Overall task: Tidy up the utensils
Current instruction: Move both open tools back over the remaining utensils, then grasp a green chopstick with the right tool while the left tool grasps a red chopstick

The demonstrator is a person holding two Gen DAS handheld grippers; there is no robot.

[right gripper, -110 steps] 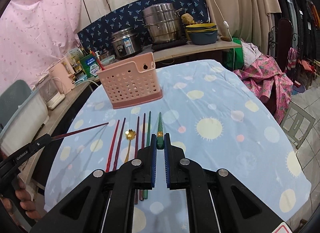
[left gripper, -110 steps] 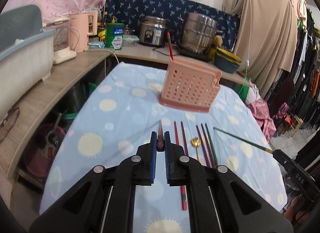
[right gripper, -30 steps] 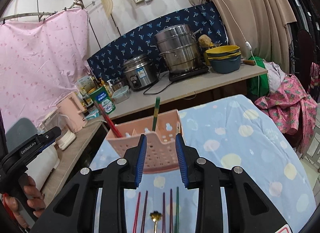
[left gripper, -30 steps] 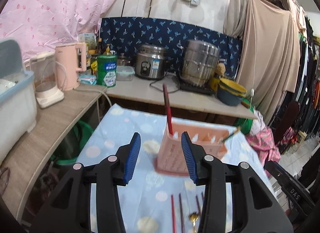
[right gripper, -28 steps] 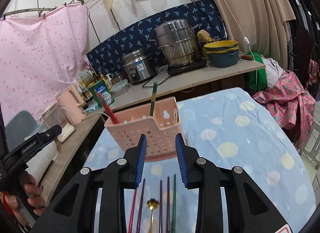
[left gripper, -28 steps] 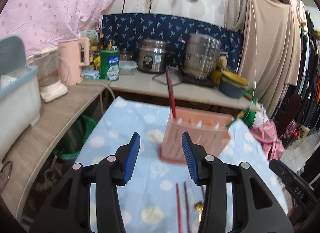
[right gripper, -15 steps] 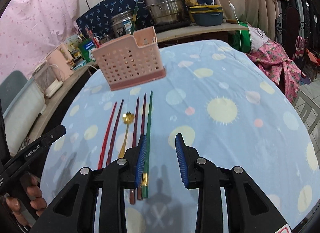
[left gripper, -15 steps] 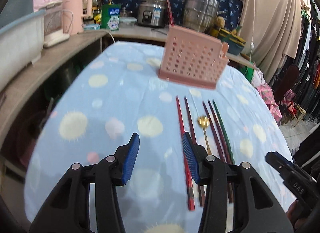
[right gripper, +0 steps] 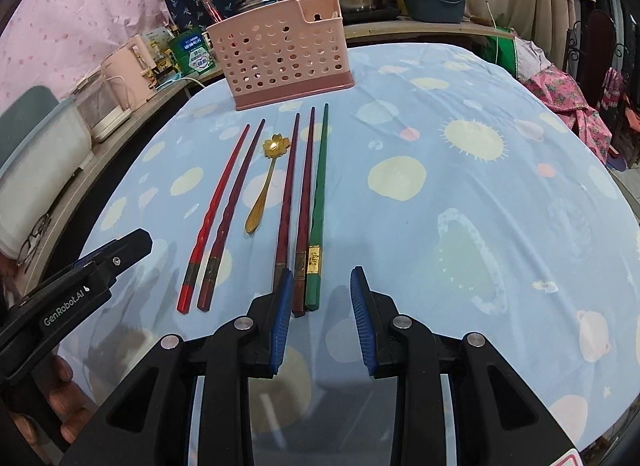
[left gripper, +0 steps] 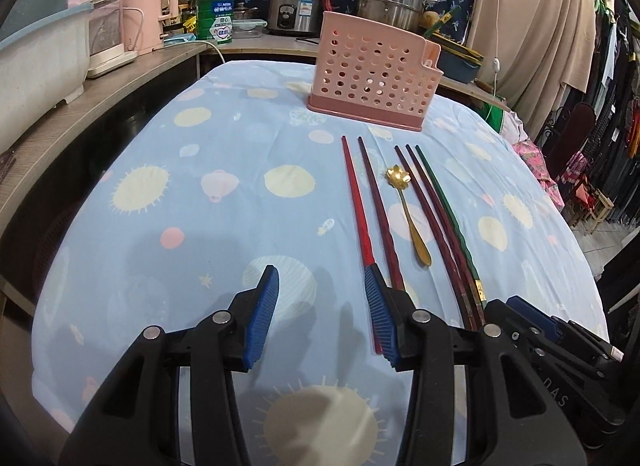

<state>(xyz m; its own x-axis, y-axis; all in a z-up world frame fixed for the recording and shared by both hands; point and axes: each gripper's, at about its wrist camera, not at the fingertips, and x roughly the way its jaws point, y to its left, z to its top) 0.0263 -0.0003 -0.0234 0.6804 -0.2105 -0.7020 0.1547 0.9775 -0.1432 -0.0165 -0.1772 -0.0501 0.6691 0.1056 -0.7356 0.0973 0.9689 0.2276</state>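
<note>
Below the rack [right gripper: 285,61], at six o'clock, chopsticks [right gripper: 316,201] and spoon [right gripper: 264,181] lie packed. Both claws, left [left gripper: 322,310] and right [right gripper: 319,316], gape empty; either could pinch two sticks or scatter neighbours.

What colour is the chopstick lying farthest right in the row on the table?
Green chopstick with a gold band near its handle end; clearest in the right wrist view.
</note>
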